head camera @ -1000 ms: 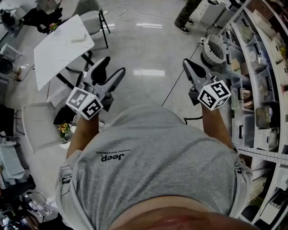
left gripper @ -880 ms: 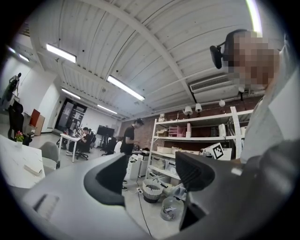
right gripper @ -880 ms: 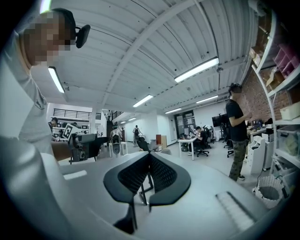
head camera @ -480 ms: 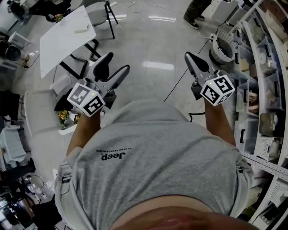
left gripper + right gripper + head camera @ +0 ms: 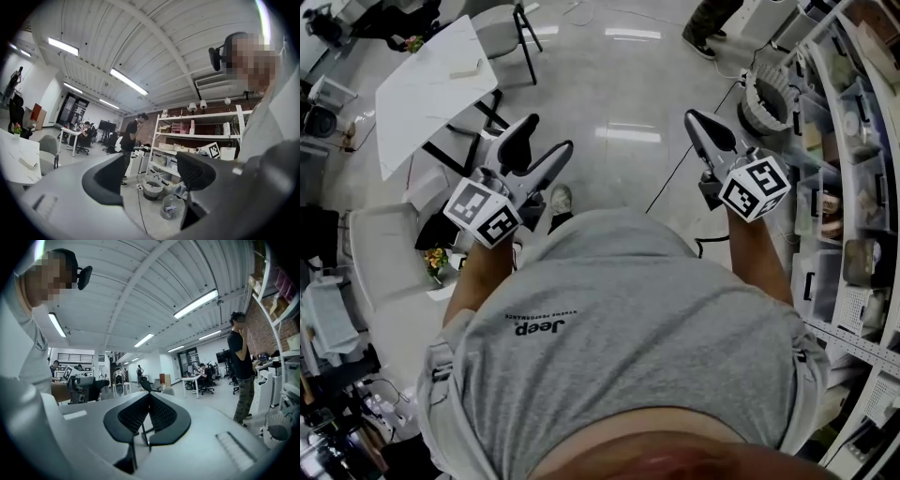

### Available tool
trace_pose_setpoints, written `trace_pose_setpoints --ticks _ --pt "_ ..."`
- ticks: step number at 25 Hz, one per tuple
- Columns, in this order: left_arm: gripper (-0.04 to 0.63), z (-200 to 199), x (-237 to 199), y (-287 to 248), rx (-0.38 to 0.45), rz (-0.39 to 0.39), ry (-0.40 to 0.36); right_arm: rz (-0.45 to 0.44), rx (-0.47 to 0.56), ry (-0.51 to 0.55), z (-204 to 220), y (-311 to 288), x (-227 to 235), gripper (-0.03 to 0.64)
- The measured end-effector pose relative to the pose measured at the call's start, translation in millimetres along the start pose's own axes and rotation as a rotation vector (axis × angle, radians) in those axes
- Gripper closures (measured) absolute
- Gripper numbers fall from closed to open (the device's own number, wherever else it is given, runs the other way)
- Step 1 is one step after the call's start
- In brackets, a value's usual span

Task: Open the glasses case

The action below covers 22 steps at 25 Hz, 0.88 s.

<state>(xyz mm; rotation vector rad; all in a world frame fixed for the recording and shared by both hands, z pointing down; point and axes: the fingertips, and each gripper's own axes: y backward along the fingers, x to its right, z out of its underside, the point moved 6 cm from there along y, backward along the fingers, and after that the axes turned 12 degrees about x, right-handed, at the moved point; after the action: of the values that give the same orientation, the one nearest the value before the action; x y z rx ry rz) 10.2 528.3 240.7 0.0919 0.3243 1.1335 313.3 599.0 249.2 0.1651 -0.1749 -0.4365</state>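
Holding empty left tongs, just opening apart, and right tongs pressed together, right of tabletop; risking fumbling the glasses case, nowhere in view.

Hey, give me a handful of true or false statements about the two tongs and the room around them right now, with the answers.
1. The left tongs stand open with nothing between them. True; they have just been opening wider.
2. The right tongs are spread wide. False: they are closed together and empty.
3. A glasses case sits in the left tongs. False: no glasses case shows in any view.
4. A white table stands at the left of the head view. True.
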Motion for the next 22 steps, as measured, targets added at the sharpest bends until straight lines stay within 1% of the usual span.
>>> trace_pose_setpoints --ticks 4,8,12,15,18,22 --pt "0.219 0.5 -78.0 -14.6 0.01 0.053 0.026 0.052 -0.002 0.029 14.8 -57.9 7.8 0.612" --pt "0.219 -13.6 -166.7 -45.8 0.014 0.122 0.041 0.104 0.015 0.035 22.8 -135.6 17.7 0.612" --pt "0.221 -39.4 -247.2 -72.6 0.005 0.183 0.016 0.127 0.03 0.043 24.9 -214.7 23.1 0.613" --pt "0.221 -55.2 -304.5 -83.7 0.0 0.199 0.005 0.144 0.041 0.044 27.6 -270.7 28.9 0.612" --pt "0.22 -61.4 -350.3 -92.5 -0.002 0.204 0.016 0.143 0.018 0.05 34.5 -316.2 33.8 0.614" --pt "0.22 -56.3 -391.8 -111.0 -0.015 0.214 0.052 0.158 0.005 0.043 41.5 -353.2 53.4 0.612"
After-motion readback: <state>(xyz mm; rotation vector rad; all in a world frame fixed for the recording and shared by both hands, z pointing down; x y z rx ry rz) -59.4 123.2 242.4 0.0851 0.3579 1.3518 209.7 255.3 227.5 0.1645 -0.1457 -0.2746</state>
